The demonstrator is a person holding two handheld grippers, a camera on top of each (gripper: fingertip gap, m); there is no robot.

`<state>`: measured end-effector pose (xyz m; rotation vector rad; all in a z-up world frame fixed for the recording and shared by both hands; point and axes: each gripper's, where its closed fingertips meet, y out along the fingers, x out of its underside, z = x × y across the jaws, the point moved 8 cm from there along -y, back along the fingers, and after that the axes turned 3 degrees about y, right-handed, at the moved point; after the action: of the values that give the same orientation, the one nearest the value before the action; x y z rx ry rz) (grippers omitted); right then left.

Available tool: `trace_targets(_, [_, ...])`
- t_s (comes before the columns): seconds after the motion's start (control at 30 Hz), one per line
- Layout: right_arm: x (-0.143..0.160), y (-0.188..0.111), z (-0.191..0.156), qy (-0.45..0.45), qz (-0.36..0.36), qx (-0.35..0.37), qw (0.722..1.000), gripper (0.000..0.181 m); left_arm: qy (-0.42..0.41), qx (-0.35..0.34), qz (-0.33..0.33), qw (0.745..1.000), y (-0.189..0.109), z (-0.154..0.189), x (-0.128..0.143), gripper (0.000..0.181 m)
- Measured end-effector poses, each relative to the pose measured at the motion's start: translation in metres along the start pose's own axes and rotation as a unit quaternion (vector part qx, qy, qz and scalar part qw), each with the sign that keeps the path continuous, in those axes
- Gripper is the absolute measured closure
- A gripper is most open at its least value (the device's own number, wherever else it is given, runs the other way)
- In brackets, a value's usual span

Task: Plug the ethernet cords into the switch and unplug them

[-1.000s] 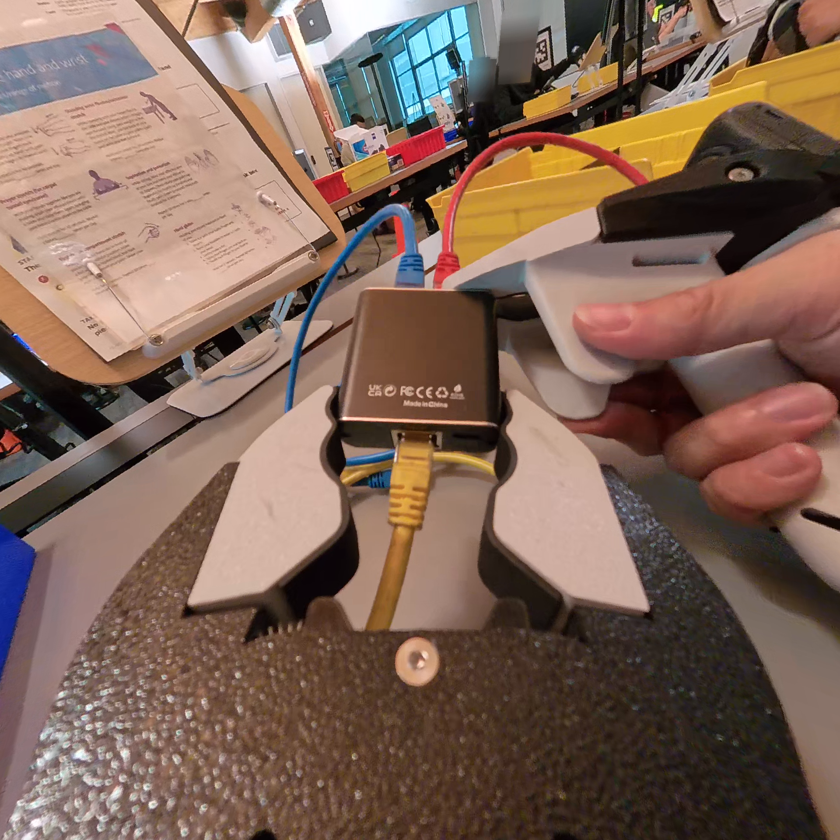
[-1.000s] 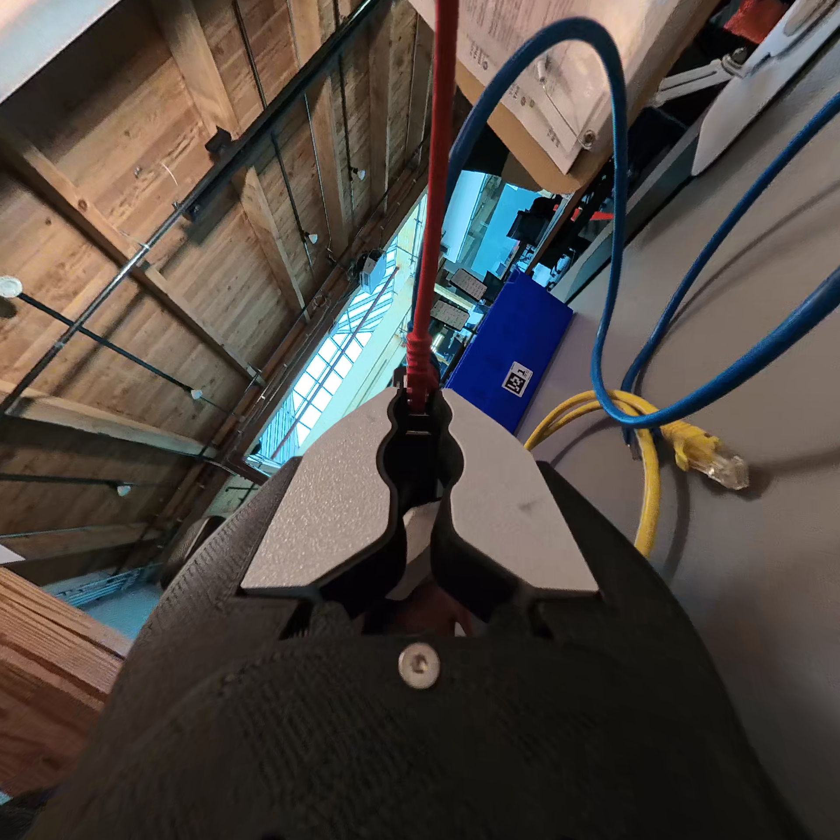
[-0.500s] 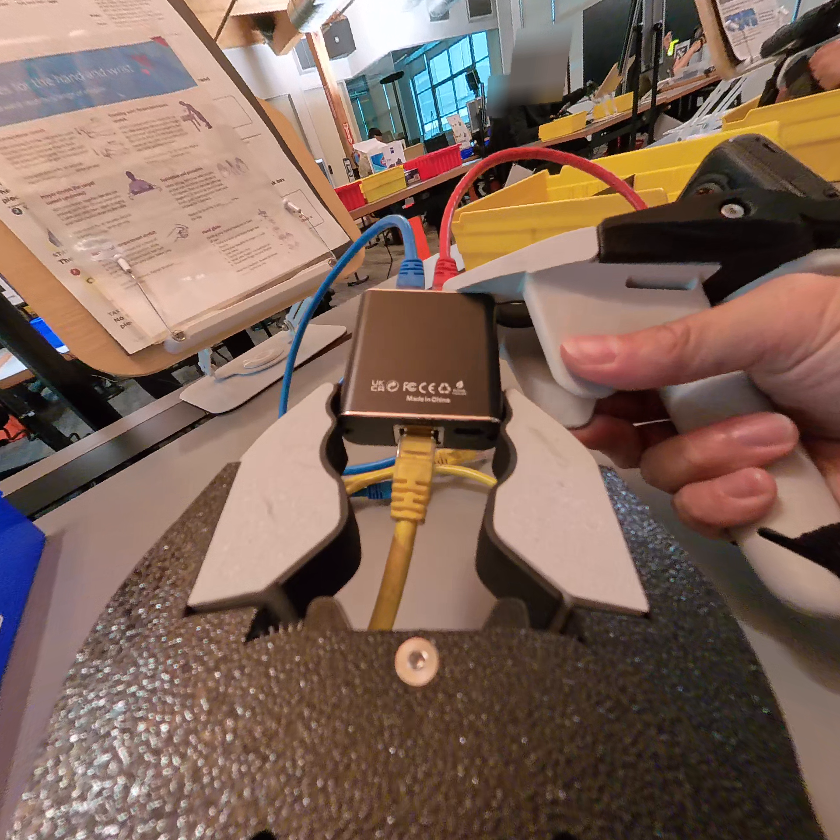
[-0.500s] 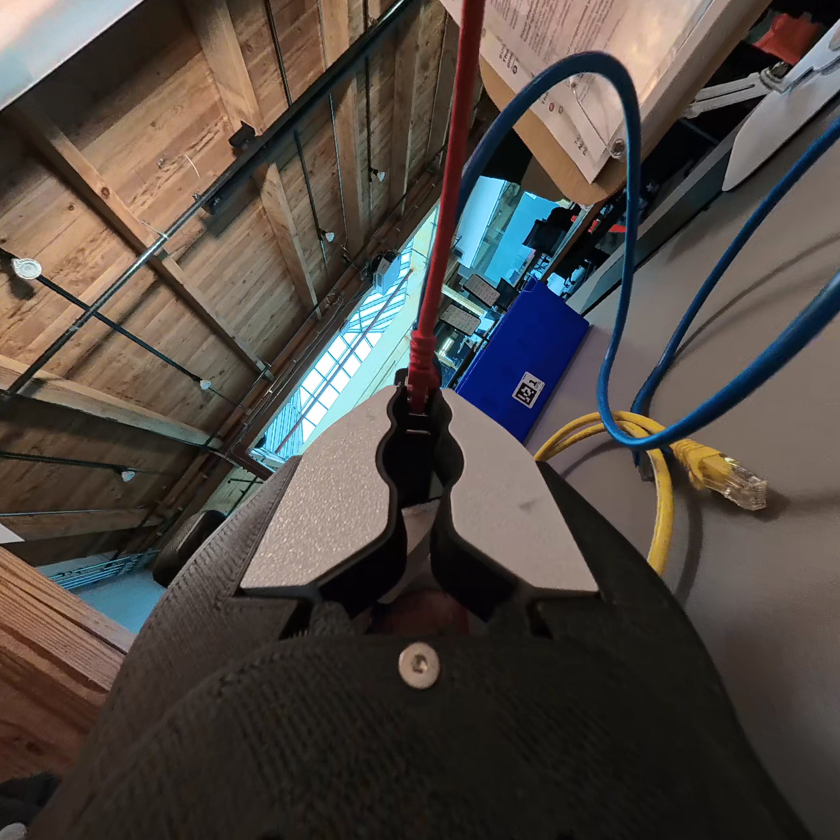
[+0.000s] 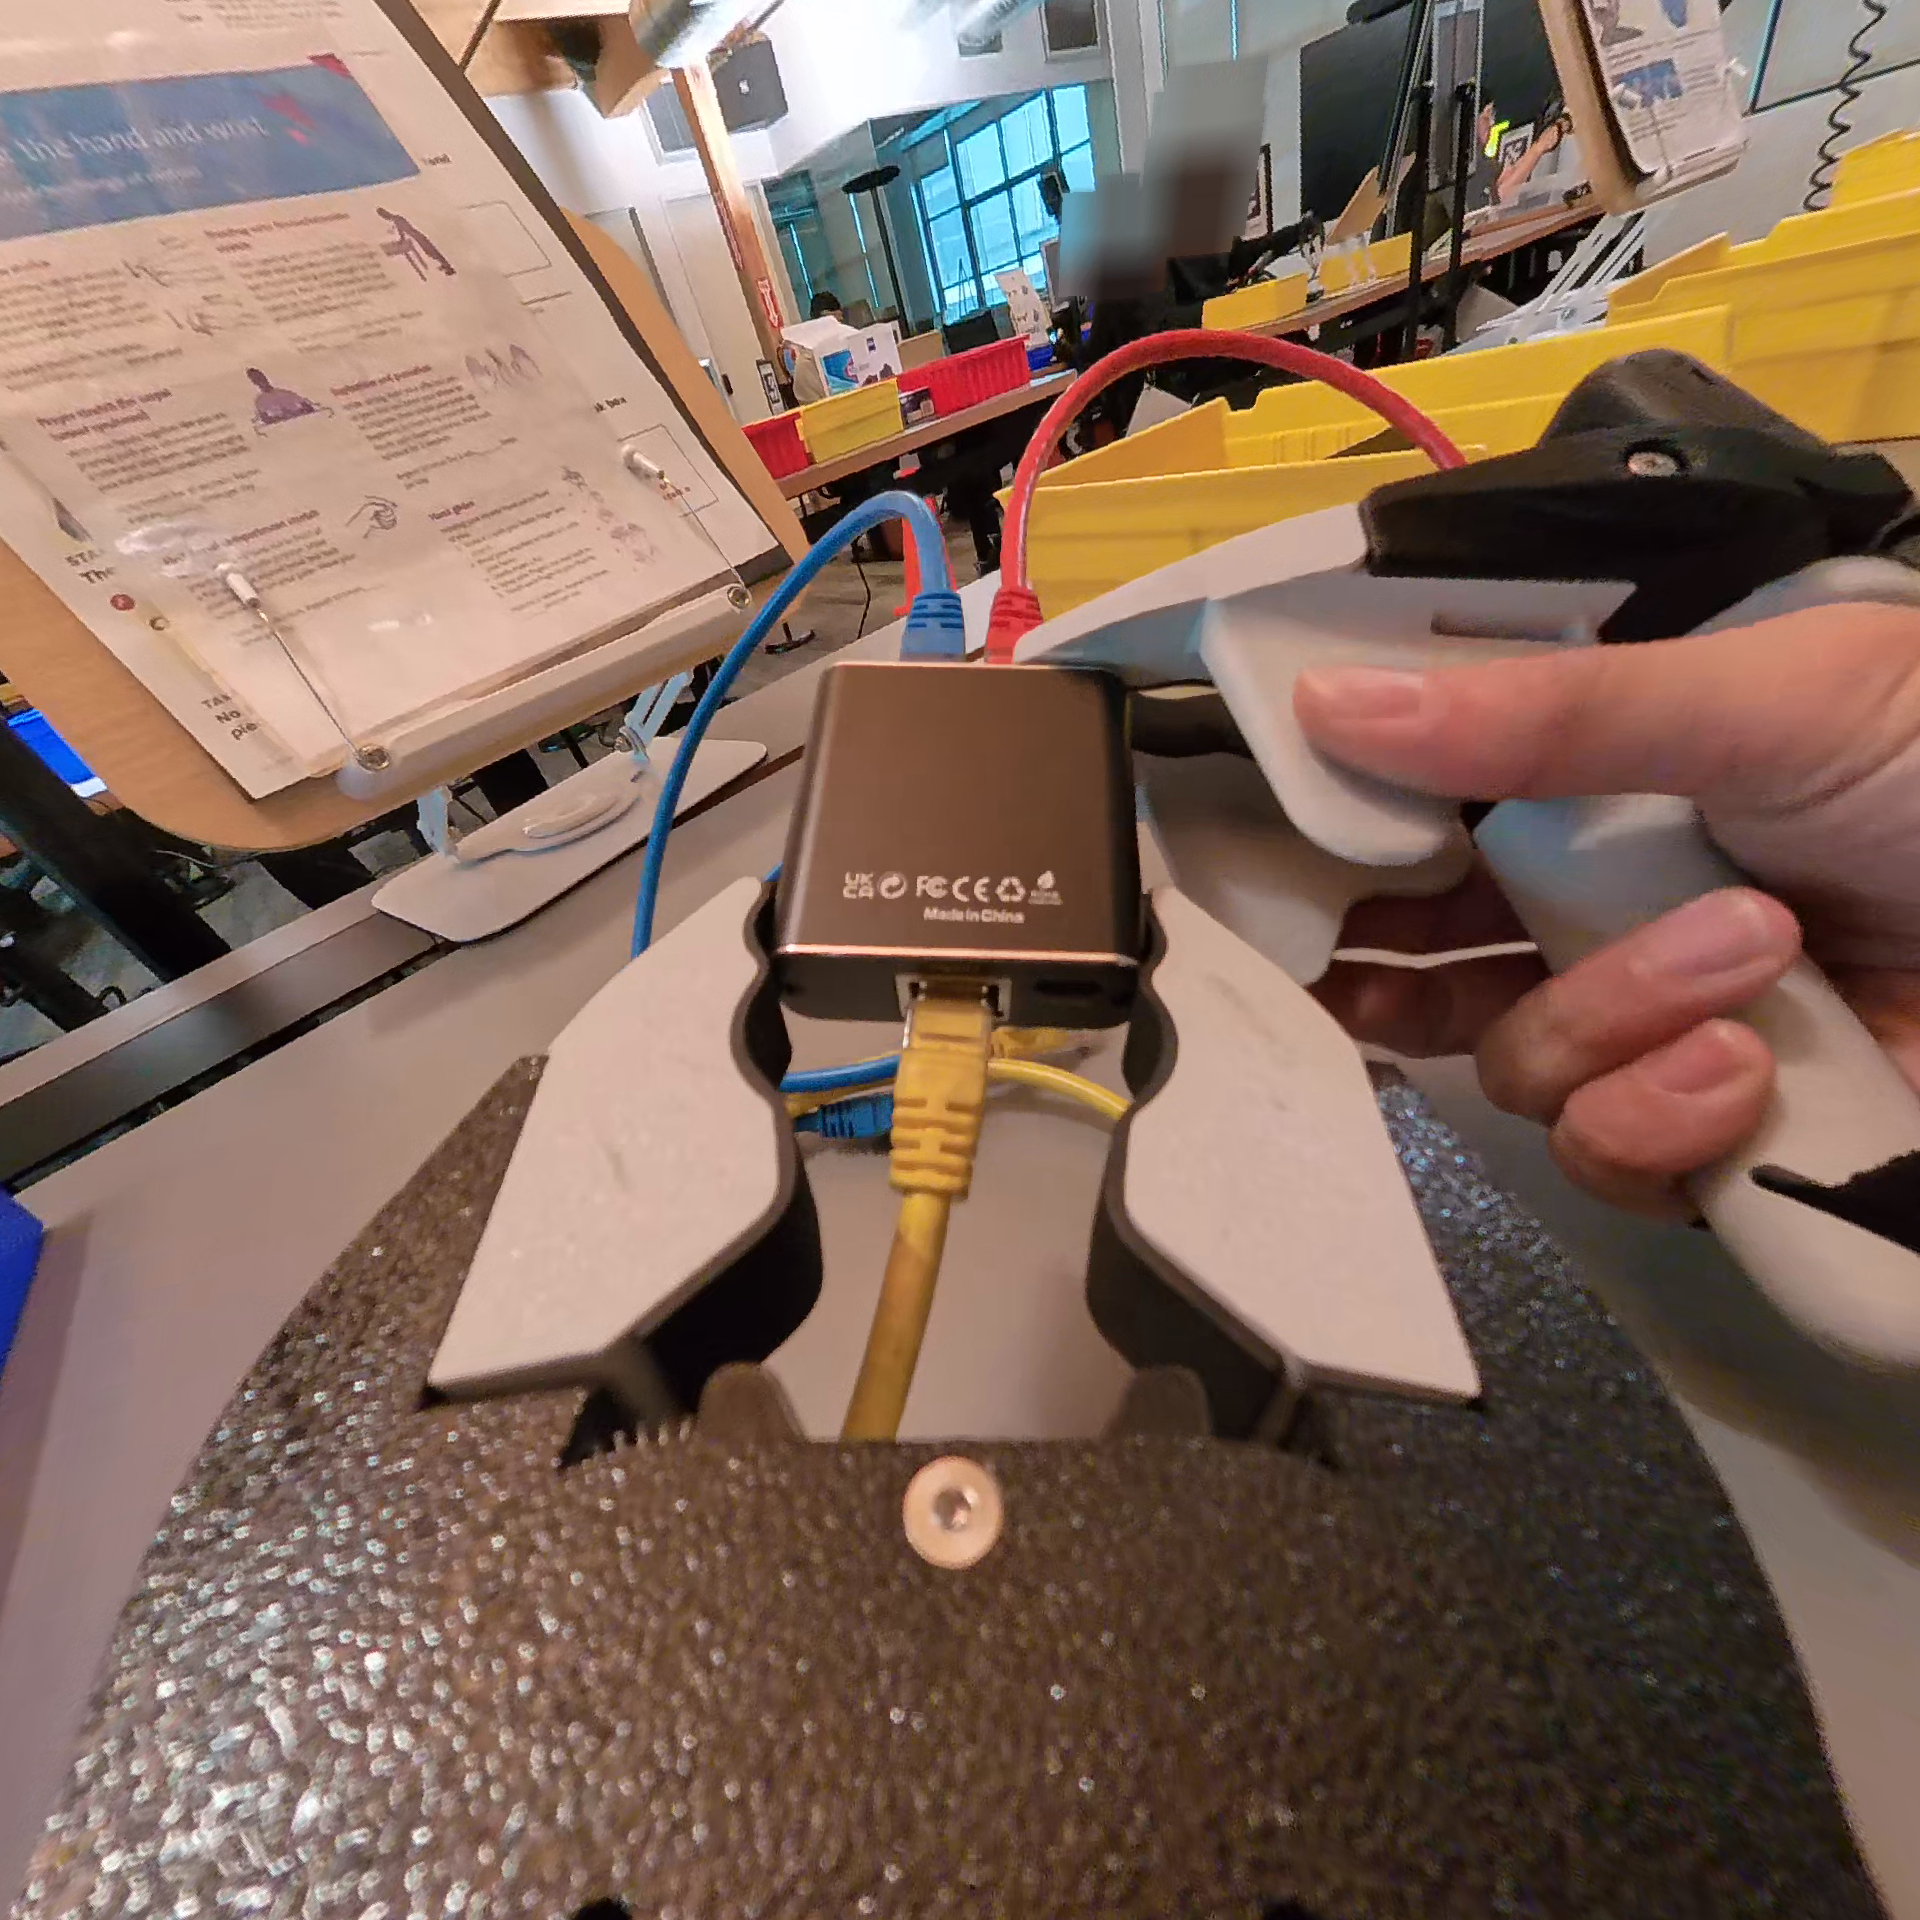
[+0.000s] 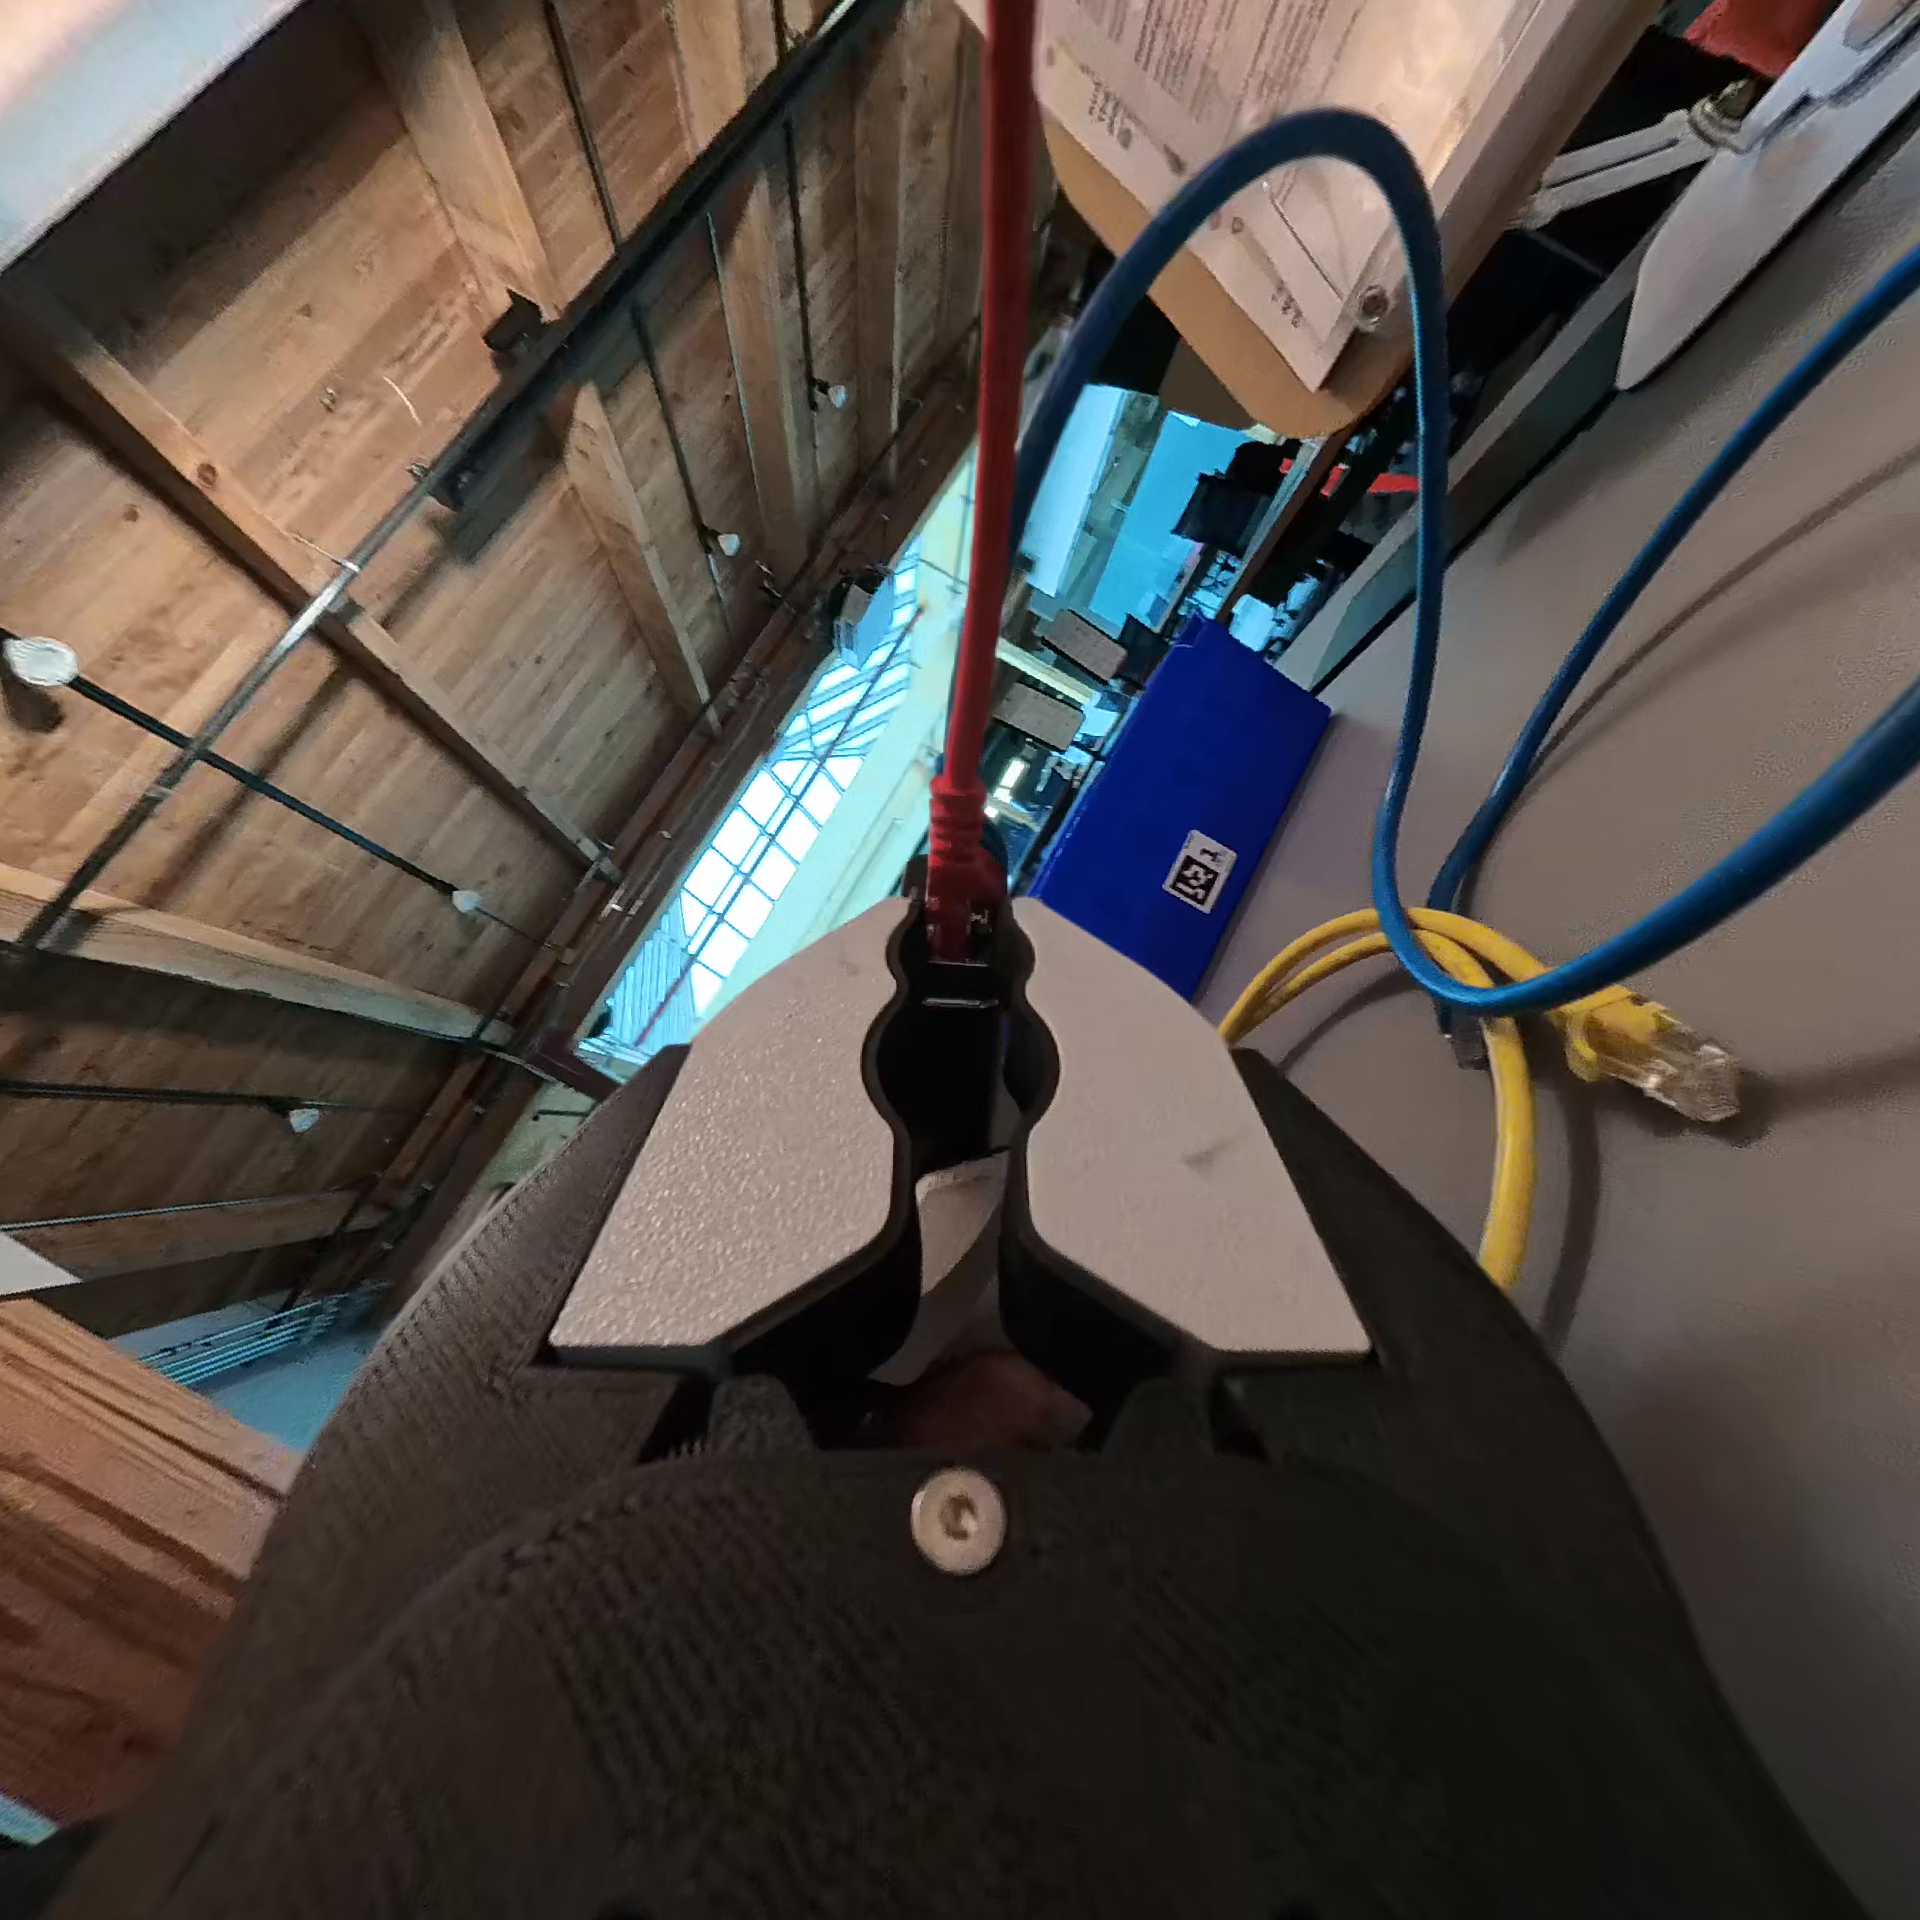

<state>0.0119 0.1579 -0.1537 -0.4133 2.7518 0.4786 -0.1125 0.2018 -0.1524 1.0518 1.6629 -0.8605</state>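
My left gripper is shut on the sides of the dark metal switch and holds it over the grey table. A yellow cord is plugged into the switch's near port. A blue cord and a red cord enter its far side. My right gripper, held by a hand, is shut on the red cord's plug at the far side of the switch. The red cord runs up out of the right wrist view. The yellow cord's free plug lies on the table.
A tilted document stand stands at the back left of the table. Yellow bins sit behind the right gripper. A blue box lies at the table's left end. Blue cord loops hang beside the switch.
Both grippers have shifted a little together with the switch. Both grips are the same, and the red plug still sits at the switch.
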Motion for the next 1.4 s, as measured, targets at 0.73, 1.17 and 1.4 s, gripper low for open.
trace_targets(0.73, [0.002,0.003,0.000,-0.038,0.012,-0.033,0.999,0.171,0.037,-0.038,0.001,0.999,0.000,0.002,-0.002,0.119])
trace_targets(1.17, [-0.032,-0.007,-0.009,-0.075,0.025,-0.042,0.996,0.171,-0.008,-0.034,0.007,0.999,-0.002,-0.002,-0.001,0.119])
trace_targets(1.4, [-0.088,-0.042,-0.063,-0.261,-0.080,0.029,0.962,0.172,-0.025,-0.035,0.002,0.999,-0.004,-0.009,0.003,0.119])
